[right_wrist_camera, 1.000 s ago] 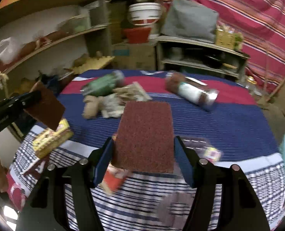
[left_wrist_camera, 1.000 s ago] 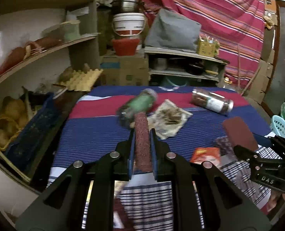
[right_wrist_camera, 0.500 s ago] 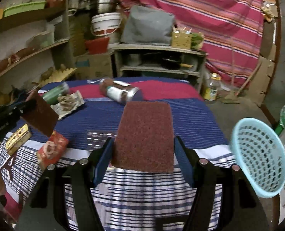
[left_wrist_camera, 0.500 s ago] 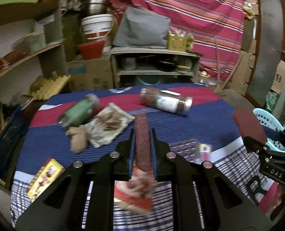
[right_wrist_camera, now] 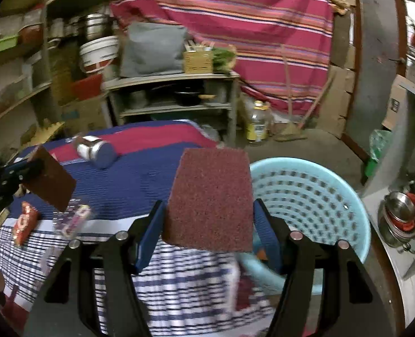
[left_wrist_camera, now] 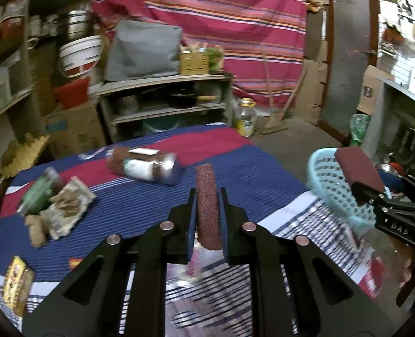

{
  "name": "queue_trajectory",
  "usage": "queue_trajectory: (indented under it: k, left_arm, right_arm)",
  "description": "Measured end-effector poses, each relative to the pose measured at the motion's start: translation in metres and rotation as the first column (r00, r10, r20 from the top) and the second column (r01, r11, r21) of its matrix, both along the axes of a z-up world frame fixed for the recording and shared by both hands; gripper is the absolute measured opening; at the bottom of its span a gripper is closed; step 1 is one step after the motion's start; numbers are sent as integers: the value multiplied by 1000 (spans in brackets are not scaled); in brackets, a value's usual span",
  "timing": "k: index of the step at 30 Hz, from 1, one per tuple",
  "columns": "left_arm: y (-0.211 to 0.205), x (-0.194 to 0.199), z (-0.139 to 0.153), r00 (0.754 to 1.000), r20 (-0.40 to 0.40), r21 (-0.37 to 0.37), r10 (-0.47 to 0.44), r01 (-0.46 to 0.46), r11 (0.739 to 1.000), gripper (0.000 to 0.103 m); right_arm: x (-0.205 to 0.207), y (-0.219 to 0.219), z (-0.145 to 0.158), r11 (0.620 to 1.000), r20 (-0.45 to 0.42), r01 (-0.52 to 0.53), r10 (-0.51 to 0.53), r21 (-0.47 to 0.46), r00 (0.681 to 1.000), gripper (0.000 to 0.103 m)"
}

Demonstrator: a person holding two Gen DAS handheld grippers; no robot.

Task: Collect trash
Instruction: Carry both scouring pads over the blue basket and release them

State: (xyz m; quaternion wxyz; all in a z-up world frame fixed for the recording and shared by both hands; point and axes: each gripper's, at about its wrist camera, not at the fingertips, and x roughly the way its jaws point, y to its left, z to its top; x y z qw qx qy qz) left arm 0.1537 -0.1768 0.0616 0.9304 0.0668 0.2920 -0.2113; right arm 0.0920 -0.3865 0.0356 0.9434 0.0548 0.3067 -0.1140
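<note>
Carry step — left gripper [left_wrist_camera: 207, 219] clamps a maroon scouring pad [left_wrist_camera: 206, 196] edgewise; right gripper [right_wrist_camera: 207, 230] grips another pad [right_wrist_camera: 210, 199] flat, beside the blue basket [right_wrist_camera: 314, 193]. Next — likely centre over basket, release.

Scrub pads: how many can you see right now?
2. One scrub pad stands edge-on in the left gripper's jaws; one lies flat-faced in the right gripper's. Others may be hidden.

Two scouring pads [left_wrist_camera: 208, 209] [right_wrist_camera: 209, 202], one blue basket [right_wrist_camera: 314, 193], two jars [left_wrist_camera: 144, 165] [left_wrist_camera: 39, 192].
</note>
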Motion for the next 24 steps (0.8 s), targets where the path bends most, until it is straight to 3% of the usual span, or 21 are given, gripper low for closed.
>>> queue_trajectory:
  k: [12,24]
  left_arm:
    - [-117,-19,0,981,33,-37,-190,192,981,13]
    - [-214,-12,-23,949,-31,-44,-314,313,949,13]
  right_arm:
    - [-35,-97,-10,987,26,158,-159,35,987,63]
    - [-53,-149,-32,972,10,224,-225,65,974,63]
